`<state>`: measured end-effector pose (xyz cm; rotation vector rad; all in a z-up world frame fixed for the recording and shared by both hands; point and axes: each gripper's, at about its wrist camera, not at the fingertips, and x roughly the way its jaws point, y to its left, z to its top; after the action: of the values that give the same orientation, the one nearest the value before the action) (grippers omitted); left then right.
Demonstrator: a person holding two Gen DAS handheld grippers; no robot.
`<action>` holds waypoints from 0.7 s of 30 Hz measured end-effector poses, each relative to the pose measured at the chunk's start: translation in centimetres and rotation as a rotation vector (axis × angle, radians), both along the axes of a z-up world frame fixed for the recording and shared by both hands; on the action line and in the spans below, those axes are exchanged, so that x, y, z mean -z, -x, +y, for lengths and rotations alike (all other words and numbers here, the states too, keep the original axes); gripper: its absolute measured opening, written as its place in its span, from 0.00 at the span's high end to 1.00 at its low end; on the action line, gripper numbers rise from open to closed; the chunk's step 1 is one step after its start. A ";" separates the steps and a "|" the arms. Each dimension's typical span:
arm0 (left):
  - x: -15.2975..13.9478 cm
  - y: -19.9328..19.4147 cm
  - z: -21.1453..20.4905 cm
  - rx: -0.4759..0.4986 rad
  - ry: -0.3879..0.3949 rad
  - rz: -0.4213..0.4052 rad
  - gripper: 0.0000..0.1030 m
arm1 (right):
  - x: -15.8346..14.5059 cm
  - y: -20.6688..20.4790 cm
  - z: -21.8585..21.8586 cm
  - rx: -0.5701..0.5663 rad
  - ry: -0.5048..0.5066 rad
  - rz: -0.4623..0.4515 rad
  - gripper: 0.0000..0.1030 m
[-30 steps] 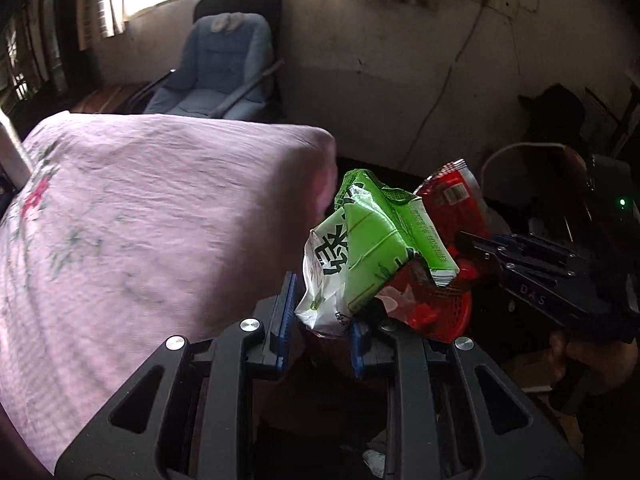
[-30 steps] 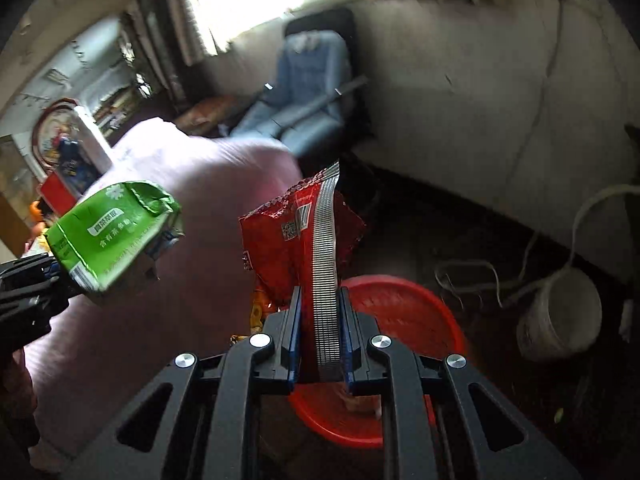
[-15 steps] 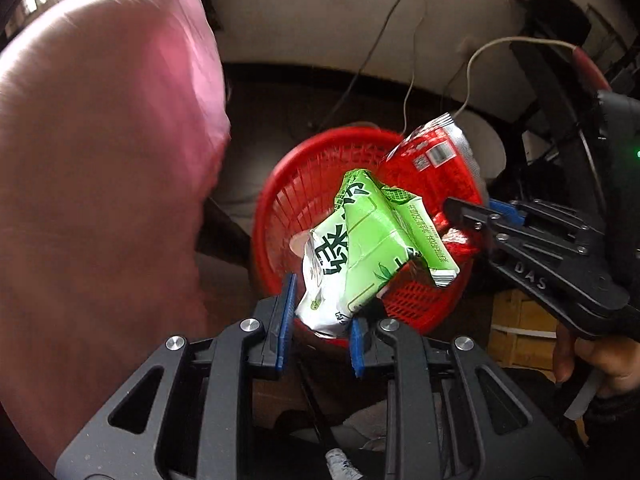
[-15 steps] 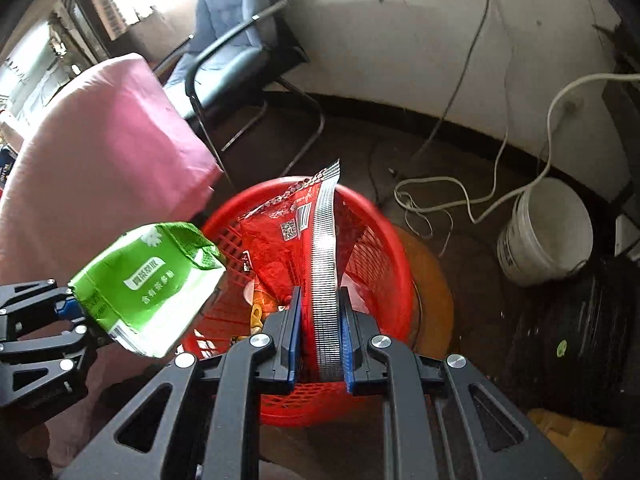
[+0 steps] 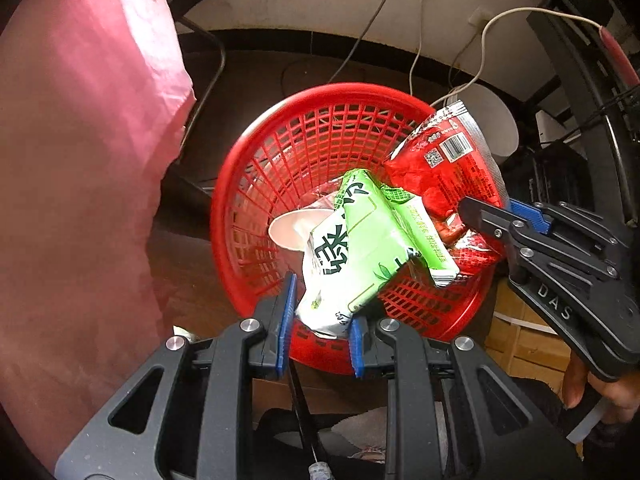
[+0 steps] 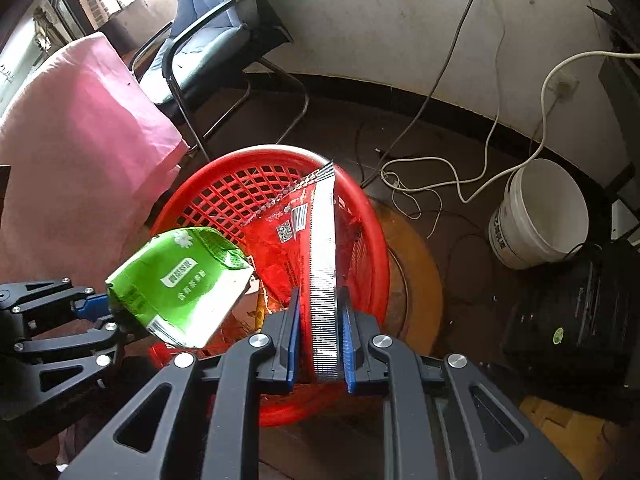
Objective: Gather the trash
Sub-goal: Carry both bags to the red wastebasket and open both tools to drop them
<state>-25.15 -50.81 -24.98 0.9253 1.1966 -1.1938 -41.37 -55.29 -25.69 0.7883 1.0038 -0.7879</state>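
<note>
A green snack packet (image 5: 360, 248) is pinched by its lower end in the left tool (image 5: 320, 328), hanging directly over the open red mesh basket (image 5: 256, 184) below. Beside it, the right tool (image 6: 320, 340) grips a red wrapper (image 6: 296, 240) by its silver crimped seam, nearer the basket's rim. Both tools are narrowed onto their packets. The two wrappers overlap, so one could snag the other on release. The red wrapper, being light and close to the rim, might flutter outside onto the floor. A pink cloth (image 5: 80, 160) hangs to the left tool's left.
</note>
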 end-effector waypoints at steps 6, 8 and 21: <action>0.9 0.1 -0.7 -0.006 -0.016 0.015 0.75 | 0.2 0.0 -0.4 0.006 -0.031 -0.035 0.75; 1.1 0.1 -0.8 -0.016 -0.013 0.034 0.75 | 0.2 -0.1 -0.6 0.012 -0.046 -0.051 0.73; -2.6 -0.5 1.1 -0.027 0.077 0.032 0.48 | -3.1 -0.2 0.2 0.019 0.010 -0.117 0.65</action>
<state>-24.70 -49.69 -22.35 0.8326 1.1765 -1.2284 -41.14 -55.06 -22.64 0.8273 0.8880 -0.7540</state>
